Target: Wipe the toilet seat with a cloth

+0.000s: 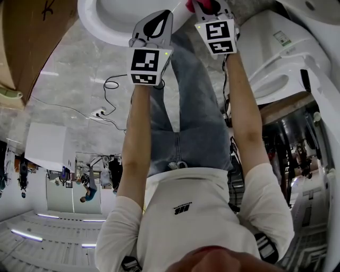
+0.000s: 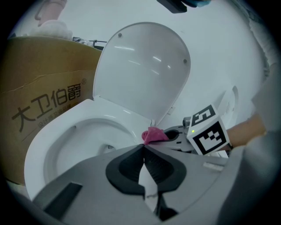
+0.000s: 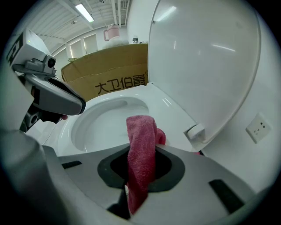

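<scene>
The white toilet [image 2: 66, 129] stands with its lid [image 2: 140, 70] up and its seat rim [image 3: 164, 105] bare. My right gripper [image 3: 141, 149] is shut on a pink cloth [image 3: 140, 145], which hangs out past the jaws just above the rear of the rim near the lid hinge [image 3: 195, 131]. My left gripper [image 2: 144, 148] is shut with nothing in it and hovers over the bowl, beside the cloth [image 2: 153, 135]. The head view shows both grippers, left [image 1: 159, 21] and right [image 1: 208, 7], at the top by the bowl [image 1: 106, 24].
A brown cardboard box [image 2: 39, 105] stands against the toilet's far side. A wall socket [image 3: 259, 127] is on the white wall behind the lid. A second white fixture [image 1: 276, 58] is next to the person's legs [image 1: 196, 106]. Cables [image 1: 109, 101] lie on the floor.
</scene>
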The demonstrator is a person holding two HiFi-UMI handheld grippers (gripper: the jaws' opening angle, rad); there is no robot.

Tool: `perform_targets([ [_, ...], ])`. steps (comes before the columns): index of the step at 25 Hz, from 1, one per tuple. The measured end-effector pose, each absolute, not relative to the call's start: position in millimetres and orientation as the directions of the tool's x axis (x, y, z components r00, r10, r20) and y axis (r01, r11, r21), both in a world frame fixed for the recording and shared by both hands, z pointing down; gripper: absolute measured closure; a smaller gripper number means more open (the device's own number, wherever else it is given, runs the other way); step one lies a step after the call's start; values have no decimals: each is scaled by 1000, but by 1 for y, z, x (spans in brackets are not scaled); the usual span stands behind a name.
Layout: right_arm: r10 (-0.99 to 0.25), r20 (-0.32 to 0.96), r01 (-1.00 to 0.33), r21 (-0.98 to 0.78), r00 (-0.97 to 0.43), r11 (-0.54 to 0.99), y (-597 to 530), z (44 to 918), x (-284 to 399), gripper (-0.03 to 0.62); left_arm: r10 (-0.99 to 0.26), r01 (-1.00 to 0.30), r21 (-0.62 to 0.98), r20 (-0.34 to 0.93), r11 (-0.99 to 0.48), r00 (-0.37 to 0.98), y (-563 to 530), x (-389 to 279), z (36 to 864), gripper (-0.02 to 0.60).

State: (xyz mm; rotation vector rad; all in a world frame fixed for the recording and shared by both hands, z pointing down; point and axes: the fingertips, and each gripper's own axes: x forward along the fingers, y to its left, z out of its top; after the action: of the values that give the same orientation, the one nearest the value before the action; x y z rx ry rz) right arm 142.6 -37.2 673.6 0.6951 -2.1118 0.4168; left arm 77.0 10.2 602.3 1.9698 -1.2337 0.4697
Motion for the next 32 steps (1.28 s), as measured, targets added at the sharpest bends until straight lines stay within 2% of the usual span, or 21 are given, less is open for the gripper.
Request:
perform_targets([
  [21,-330,844,-668,-45,-424,743,32,677,116,548,-591,-869,429,645,-245,485,71,32,607,571],
  [32,-302,852,-652,-60,-428,756,72,678,100,548,-589,-870,429,648,-241,483,96,20,607,571],
])
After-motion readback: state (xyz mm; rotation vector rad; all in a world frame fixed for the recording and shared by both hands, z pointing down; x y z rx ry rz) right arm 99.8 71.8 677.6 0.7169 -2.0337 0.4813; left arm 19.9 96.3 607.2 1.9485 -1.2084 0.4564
